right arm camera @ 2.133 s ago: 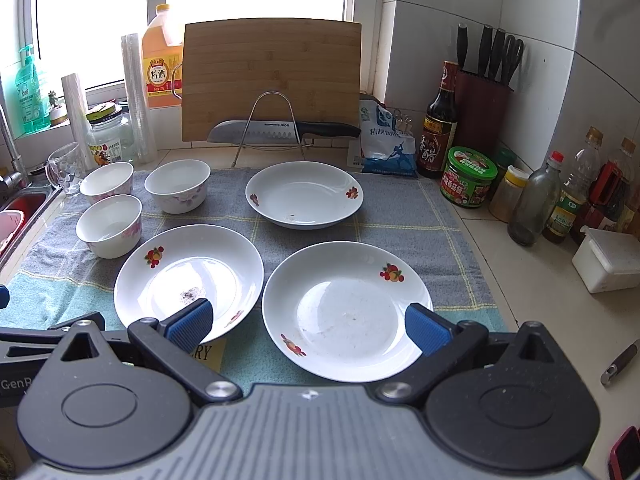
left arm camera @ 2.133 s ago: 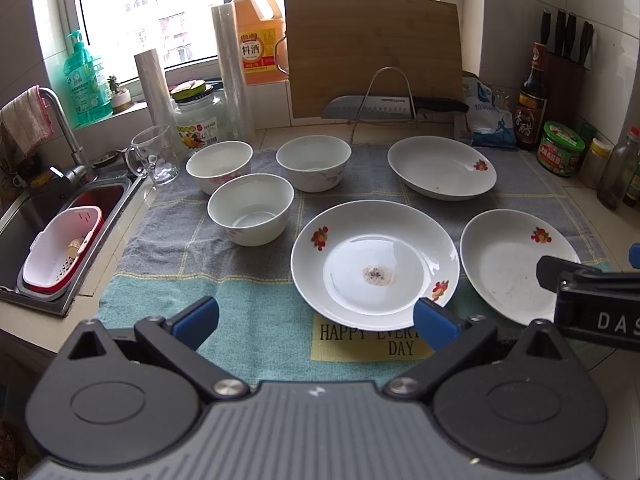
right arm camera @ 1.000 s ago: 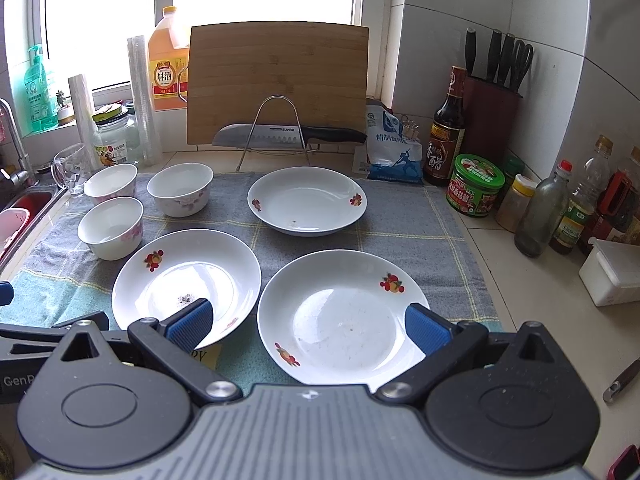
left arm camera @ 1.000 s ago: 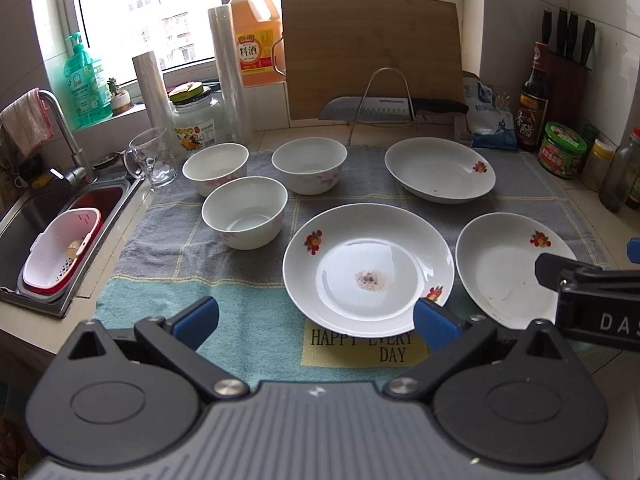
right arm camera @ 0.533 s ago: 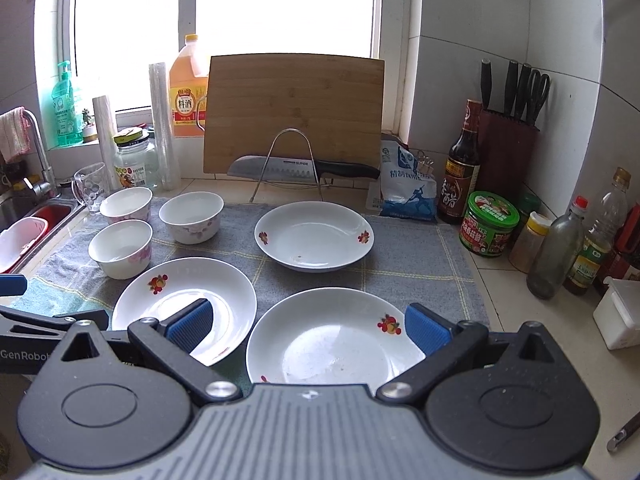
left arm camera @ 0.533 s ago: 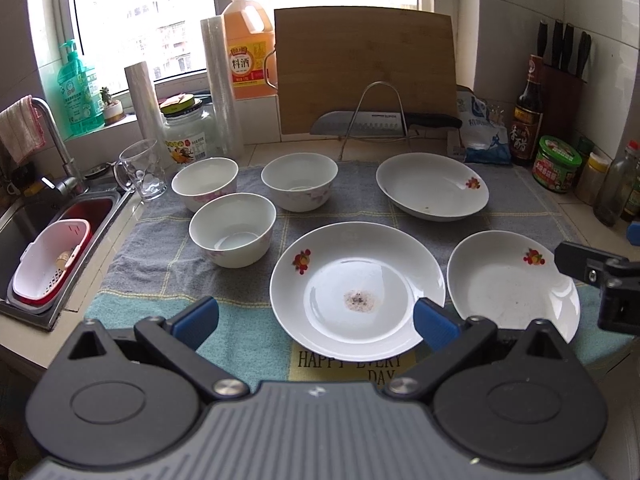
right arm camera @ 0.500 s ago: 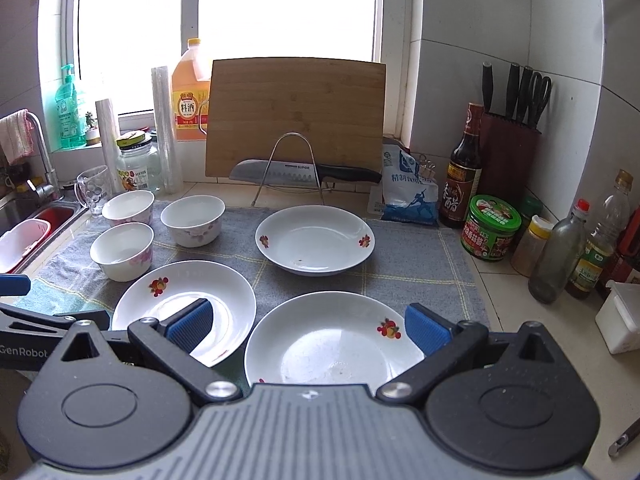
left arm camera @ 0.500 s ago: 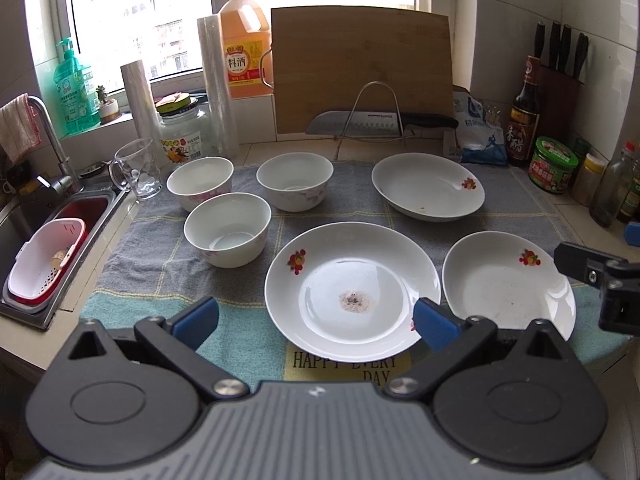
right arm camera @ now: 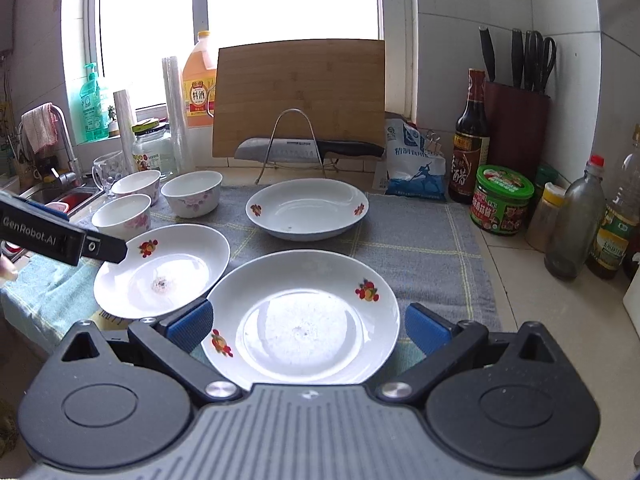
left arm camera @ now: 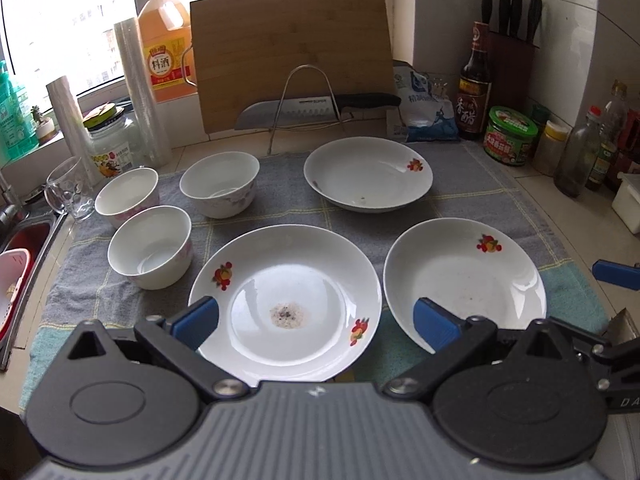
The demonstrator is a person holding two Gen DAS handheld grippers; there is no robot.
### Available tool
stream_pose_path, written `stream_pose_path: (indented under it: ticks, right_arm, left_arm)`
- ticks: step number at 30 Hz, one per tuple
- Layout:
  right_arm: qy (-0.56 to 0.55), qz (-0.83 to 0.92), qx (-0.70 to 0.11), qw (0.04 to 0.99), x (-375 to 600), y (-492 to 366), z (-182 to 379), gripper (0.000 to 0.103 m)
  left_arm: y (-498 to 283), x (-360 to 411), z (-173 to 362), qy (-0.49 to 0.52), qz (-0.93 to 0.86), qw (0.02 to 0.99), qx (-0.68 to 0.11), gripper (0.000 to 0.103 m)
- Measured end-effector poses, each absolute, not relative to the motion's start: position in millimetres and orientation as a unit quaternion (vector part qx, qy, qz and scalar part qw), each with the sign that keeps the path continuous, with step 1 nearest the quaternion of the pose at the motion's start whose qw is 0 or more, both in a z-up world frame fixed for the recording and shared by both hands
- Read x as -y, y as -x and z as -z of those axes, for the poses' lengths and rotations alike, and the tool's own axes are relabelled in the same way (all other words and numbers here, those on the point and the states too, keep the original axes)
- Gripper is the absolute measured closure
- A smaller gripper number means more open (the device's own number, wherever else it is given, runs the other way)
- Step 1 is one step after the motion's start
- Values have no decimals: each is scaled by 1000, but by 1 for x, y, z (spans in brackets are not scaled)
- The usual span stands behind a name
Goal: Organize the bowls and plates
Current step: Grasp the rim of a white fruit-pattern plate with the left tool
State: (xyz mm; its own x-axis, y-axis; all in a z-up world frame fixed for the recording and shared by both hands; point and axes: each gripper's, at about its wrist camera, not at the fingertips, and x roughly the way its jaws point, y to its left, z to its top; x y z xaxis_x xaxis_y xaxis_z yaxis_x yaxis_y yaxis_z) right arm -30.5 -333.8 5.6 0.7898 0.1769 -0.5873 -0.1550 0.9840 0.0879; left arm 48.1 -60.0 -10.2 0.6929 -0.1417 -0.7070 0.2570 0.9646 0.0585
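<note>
So nothing is grabbed yet. Both sets of fingers are spread wide with nothing between them. The left gripper (left arm camera: 316, 318) hangs right over the near rim of the left plate (left arm camera: 285, 302), the one with the crumb smudge in the middle, so that plate lies straight ahead and slightly below. The right gripper (right arm camera: 306, 326) is lined up the same way on the right plate (right arm camera: 302, 316). Each hand is closest to its own plate; my guess is one gets lifted onto the other.

The two near plates sit just beside each other on the towel (left arm camera: 280, 208), rims nearly touching. The far plate (left arm camera: 368, 174) is behind them with a clear strip of towel between. Three bowls (left arm camera: 150, 246) cluster at the left, close to the left plate's rim, so that side is tight. Open table is to the right, before the bottles (right arm camera: 572, 228).
</note>
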Motion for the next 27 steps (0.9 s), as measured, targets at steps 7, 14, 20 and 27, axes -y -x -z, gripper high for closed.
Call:
stream_pose_path:
  ticks: [7, 14, 20, 27]
  right_arm:
    - [-21, -108, -345, 932, 343, 38, 43, 0]
    - [18, -119, -366, 923, 335, 26, 79, 0]
    - [36, -135, -354, 925, 330, 18, 87, 0]
    - [36, -141, -337, 930, 333, 15, 88, 0]
  left_arm:
    - [-77, 98, 27, -131, 165, 905, -370, 1]
    - [-110, 131, 48, -160, 232, 878, -388, 1]
    - [-136, 152, 58, -192, 294, 851, -392, 1]
    - [-165, 170, 70, -203, 341, 817, -418, 1]
